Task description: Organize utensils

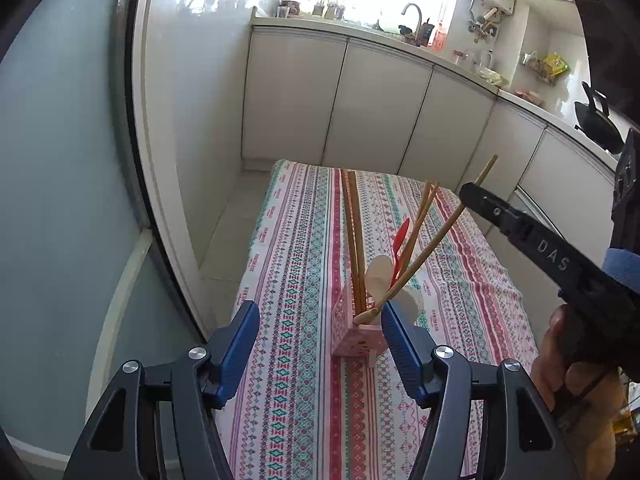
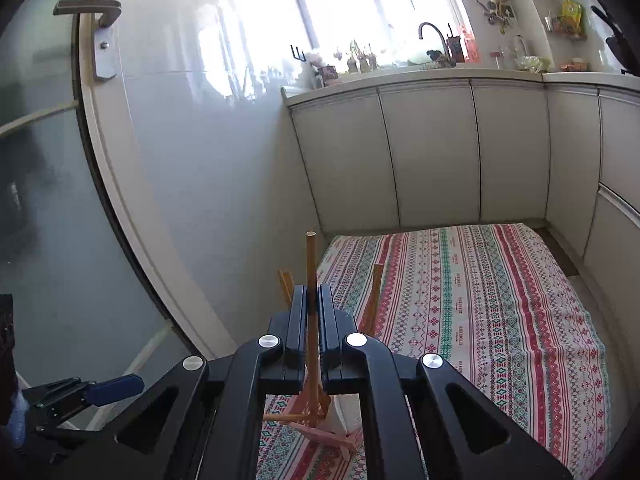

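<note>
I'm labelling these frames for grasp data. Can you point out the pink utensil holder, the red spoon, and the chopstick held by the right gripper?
pink utensil holder (image 1: pixel 352 338): left wrist view, front wall.
red spoon (image 1: pixel 401 236): left wrist view, bowl.
chopstick (image 2: pixel 311 264): right wrist view, shaft above the fingers.

The bench cloth (image 1: pixel 304 360) carries white, red, pink and teal bands of geometric stitching. A pink lattice holder (image 1: pixel 354 340) contains tan wooden chopsticks (image 1: pixel 354 240), a red spoon (image 1: pixel 400 240) and a white spoon (image 1: pixel 378 276). The left tool (image 1: pixel 320 344) is black with blue pads (image 1: pixel 240 348); the right tool (image 2: pixel 313 308) is all black.
</note>
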A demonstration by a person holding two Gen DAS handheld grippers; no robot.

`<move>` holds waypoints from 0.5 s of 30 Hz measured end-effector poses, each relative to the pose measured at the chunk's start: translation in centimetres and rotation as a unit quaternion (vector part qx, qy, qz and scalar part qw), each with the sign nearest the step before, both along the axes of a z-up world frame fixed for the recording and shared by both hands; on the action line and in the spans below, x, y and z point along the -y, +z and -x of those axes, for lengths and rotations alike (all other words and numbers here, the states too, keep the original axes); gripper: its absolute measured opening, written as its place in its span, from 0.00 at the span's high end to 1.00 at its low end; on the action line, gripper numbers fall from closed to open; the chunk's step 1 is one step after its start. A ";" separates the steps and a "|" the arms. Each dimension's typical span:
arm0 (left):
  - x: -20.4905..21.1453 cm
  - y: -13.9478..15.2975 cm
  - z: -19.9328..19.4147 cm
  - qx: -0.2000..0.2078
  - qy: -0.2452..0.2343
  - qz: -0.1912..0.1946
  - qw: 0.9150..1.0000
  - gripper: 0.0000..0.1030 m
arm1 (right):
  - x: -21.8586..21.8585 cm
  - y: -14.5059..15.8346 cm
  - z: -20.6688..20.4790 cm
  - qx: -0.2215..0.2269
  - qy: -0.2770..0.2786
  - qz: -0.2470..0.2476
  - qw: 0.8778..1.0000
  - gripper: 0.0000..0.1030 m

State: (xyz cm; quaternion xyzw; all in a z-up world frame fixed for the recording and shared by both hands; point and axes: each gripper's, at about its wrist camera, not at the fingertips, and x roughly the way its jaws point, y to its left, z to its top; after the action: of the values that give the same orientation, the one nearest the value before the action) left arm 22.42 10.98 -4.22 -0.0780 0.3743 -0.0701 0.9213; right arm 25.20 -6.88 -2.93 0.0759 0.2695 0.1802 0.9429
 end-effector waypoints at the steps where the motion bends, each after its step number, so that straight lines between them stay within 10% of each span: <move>1: 0.0 0.0 0.0 0.001 -0.001 0.001 1.000 0.37 | -0.1 -0.3 -0.2 -0.013 0.011 -0.006 1.000 0.94; 15: 0.8 0.6 0.3 0.001 0.009 0.003 1.000 0.28 | 6.5 1.6 2.4 -0.067 -0.029 -0.071 0.995 0.62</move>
State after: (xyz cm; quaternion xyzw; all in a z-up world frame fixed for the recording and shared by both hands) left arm 22.12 10.16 -3.59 -0.0843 0.3723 -0.0634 0.9221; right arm 22.84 -13.37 -1.33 0.1620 0.3158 0.1663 0.9200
